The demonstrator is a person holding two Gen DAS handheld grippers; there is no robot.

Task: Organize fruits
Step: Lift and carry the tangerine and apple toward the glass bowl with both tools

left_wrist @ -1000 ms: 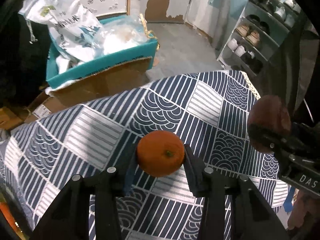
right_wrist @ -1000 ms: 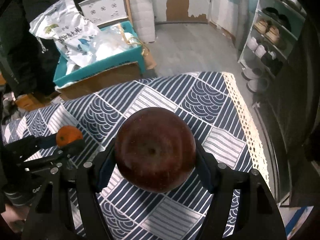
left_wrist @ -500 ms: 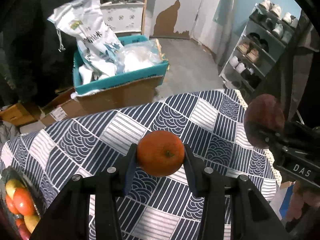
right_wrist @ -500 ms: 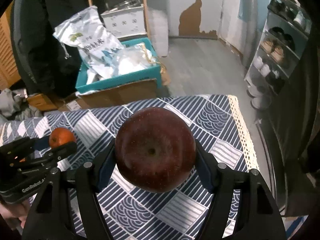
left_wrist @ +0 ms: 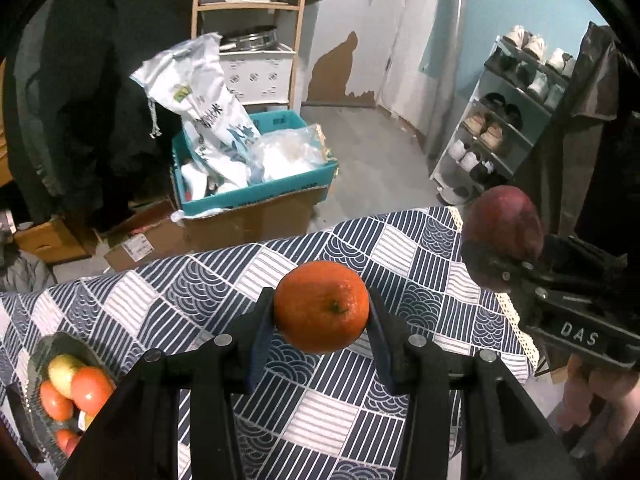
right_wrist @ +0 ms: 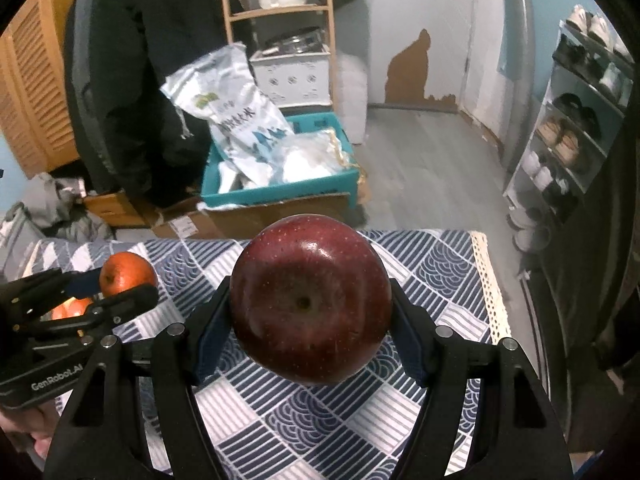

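My left gripper (left_wrist: 320, 322) is shut on an orange (left_wrist: 321, 306) and holds it above the blue-and-white patterned tablecloth (left_wrist: 404, 272). My right gripper (right_wrist: 310, 340) is shut on a dark red apple (right_wrist: 310, 304), also held above the cloth. In the left wrist view the apple (left_wrist: 504, 226) and right gripper show at the right. In the right wrist view the orange (right_wrist: 126, 272) and left gripper show at the left. A glass bowl (left_wrist: 40, 354) with several red and yellow fruits sits on the table at the lower left.
Beyond the table's far edge stands a teal box (left_wrist: 256, 188) on cardboard, holding a white sack (left_wrist: 200, 104). A shoe rack (left_wrist: 512, 112) stands at the right, a wooden shelf (left_wrist: 248, 8) at the back. The cloth's lace edge (right_wrist: 490, 280) marks the right side.
Both grippers have risen and tilted up, so more of the room shows. The fruit bowl has come into the left wrist view. Both fruits stay gripped.
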